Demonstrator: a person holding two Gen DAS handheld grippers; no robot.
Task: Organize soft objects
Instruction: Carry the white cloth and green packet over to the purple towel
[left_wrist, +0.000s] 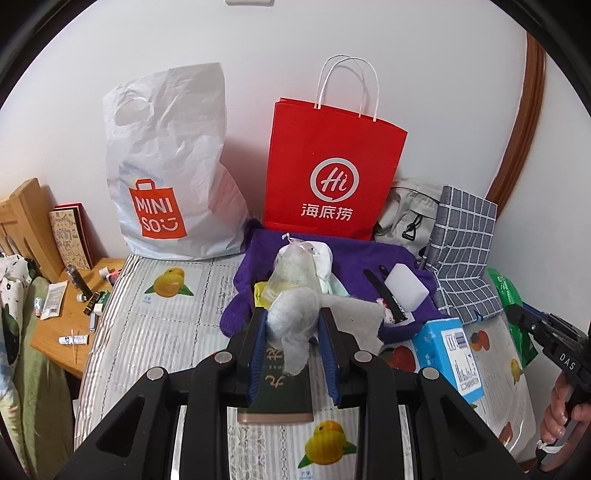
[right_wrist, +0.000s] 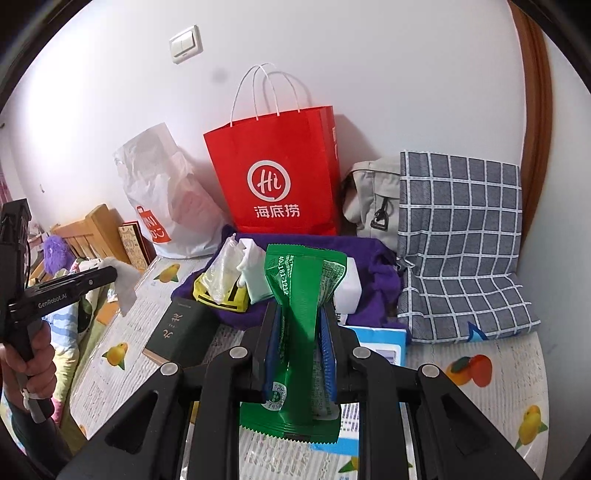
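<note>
My left gripper (left_wrist: 292, 319) is shut on a grey-white cloth (left_wrist: 295, 325) and holds it above a dark green book (left_wrist: 280, 391). It also shows in the right wrist view (right_wrist: 110, 275) with the cloth (right_wrist: 123, 282) hanging from it. My right gripper (right_wrist: 301, 328) is shut on a green snack packet (right_wrist: 304, 325), held up over the table. A purple towel (left_wrist: 343, 254) lies behind, with a clear plastic bag (left_wrist: 291, 269), a white sponge block (left_wrist: 406, 286) and a yellow item (right_wrist: 218, 299) on it.
A white Miniso bag (left_wrist: 170, 170) and a red paper bag (left_wrist: 332, 166) stand against the wall. A grey checked cushion (right_wrist: 461, 240) and a beige bag (right_wrist: 373, 199) are at the right. A blue box (left_wrist: 450, 354) lies on the fruit-print tablecloth (left_wrist: 155, 325). A wooden side table (left_wrist: 70, 325) holds small items.
</note>
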